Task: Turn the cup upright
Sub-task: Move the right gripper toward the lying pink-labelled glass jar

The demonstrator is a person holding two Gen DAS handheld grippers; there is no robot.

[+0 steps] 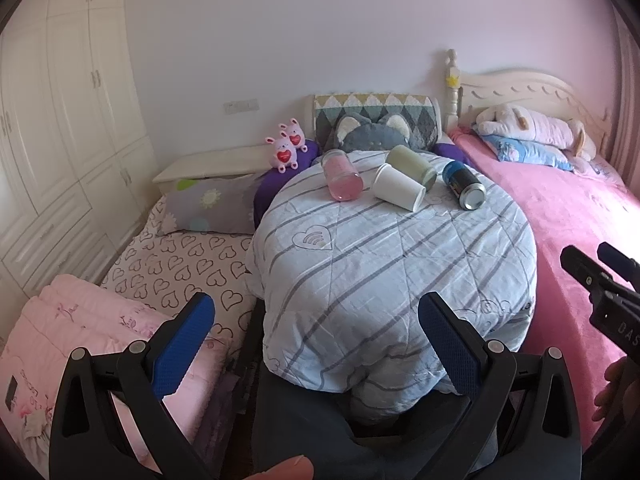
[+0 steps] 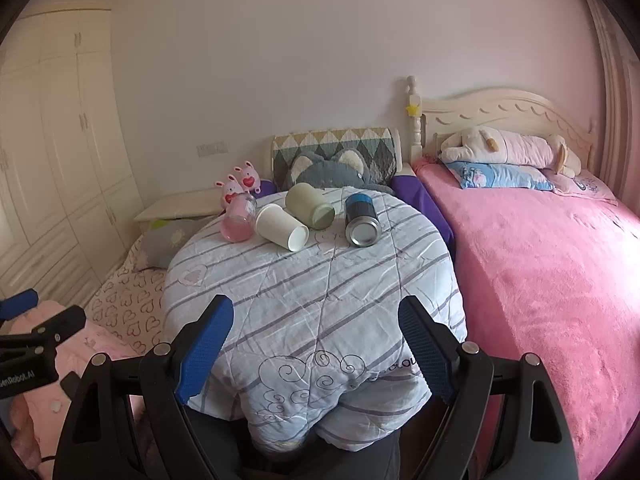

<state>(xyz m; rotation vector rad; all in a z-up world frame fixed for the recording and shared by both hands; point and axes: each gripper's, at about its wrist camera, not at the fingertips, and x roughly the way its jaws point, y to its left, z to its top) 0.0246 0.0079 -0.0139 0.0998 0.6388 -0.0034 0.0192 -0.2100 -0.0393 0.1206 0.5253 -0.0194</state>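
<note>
Several cups lie on their sides at the far end of a round surface covered by a striped pale-blue quilt: a pink glass cup, a white paper cup, a pale green cup, and a blue-black metal can-like cup. My left gripper is open and empty, well short of the cups. My right gripper is open and empty at the near edge; it shows at the right of the left wrist view.
A pink bed with pillows and a plush toy lies to the right. A heart-print bed with a pink folded quilt lies to the left. A grey cat cushion, two pink bunny toys and white wardrobes stand behind.
</note>
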